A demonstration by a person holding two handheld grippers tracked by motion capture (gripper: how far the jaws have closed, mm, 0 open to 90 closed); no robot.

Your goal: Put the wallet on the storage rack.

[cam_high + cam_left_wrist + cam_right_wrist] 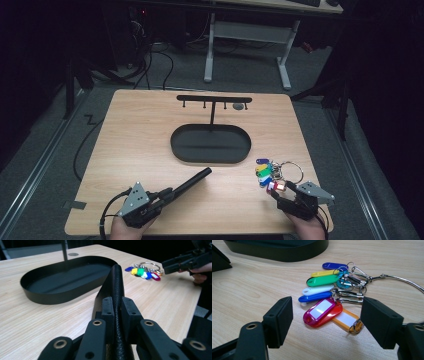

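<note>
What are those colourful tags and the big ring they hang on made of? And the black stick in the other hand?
The key tags look like glossy plastic: bright solid colours, soft highlights, paper-like white inserts. The large ring appears to be thin polished metal wire, silvery and shiny. The black stick, clamped by the left gripper, has a matte, finely pebbled surface, possibly rubber or textured plastic; I can't tell which.

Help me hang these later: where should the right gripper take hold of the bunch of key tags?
Probably the flat magenta tag, approached from the near side: it fans toward the open right gripper on the table, while the thin wire ring lies flat, harder to pinch.
</note>
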